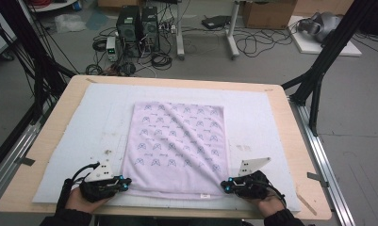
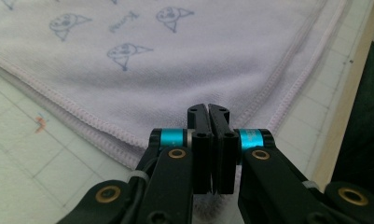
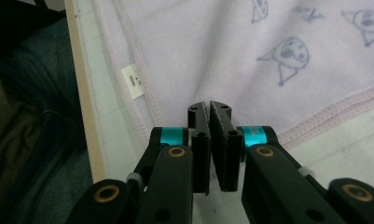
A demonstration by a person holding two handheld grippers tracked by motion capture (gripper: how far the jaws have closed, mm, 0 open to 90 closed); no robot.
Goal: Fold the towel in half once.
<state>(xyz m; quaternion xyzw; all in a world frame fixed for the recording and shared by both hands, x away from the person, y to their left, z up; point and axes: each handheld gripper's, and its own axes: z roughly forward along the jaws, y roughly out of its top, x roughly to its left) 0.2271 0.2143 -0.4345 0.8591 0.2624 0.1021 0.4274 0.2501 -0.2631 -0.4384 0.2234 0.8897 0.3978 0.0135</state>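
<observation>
Two tools, left and right, clamped on lilac towel near corners; white tag print unreadable.

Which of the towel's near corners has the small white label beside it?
The near corner at the right gripper: the white label sits on the towel's near hem.

Beyond your pale wooden tabletop, with its white padded mat, the floor was grey and strewn with loops of black cable. Two dark computer towers stood side by side on it near the far edge, with the white legs of a desk to their right and a cardboard box farther back. Black frame struts rose at both sides of where you sat, and the light was even and soft.
</observation>
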